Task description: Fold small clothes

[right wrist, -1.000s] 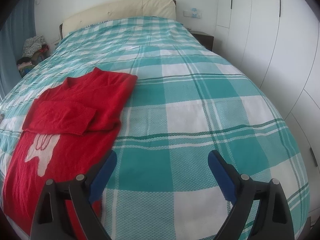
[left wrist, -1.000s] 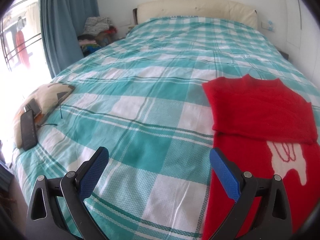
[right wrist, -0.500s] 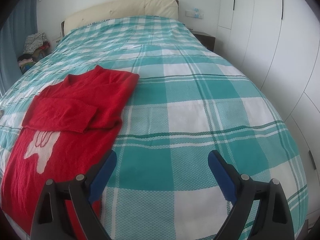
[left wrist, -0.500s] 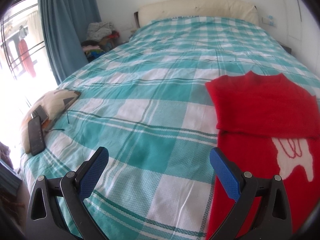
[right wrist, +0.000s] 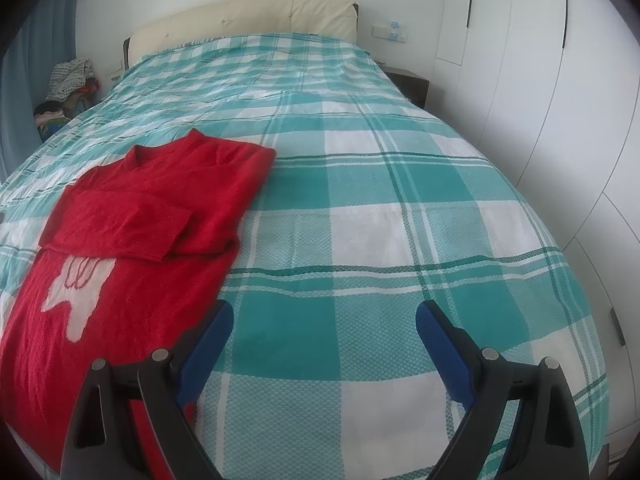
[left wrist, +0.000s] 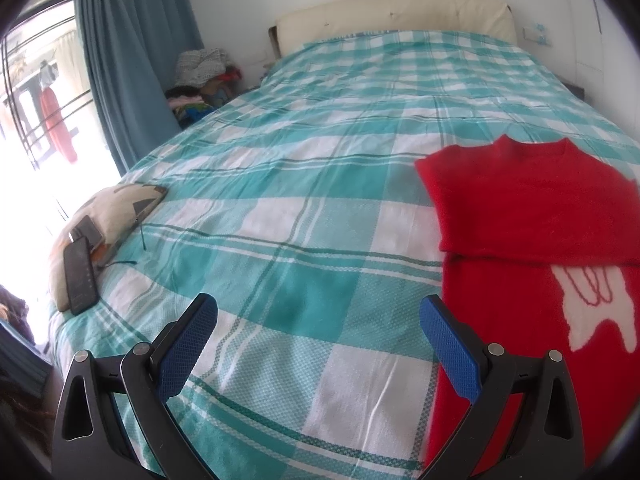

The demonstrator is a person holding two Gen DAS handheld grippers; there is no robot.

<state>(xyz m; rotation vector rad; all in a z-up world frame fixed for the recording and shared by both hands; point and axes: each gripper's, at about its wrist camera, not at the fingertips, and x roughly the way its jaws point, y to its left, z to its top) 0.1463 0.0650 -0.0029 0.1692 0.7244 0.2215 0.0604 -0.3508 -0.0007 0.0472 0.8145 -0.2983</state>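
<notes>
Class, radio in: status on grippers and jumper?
Left gripper open, empty. Right gripper open, empty. Red jumper flat on bed, sleeves folded in. Nothing blocking.

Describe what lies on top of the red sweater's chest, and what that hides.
Both sleeves are folded across the red sweater, lying flat on its upper front. They hide the top of the white animal design; only its lower part shows. What is beneath the sweater is covered.

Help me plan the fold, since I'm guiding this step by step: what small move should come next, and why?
Probably bring both tools down to the near hem of the red sweater. Its sleeves already lie folded across the chest, while the lower body with the white design lies flat. The left tool and right tool are open and empty above the bed.
</notes>
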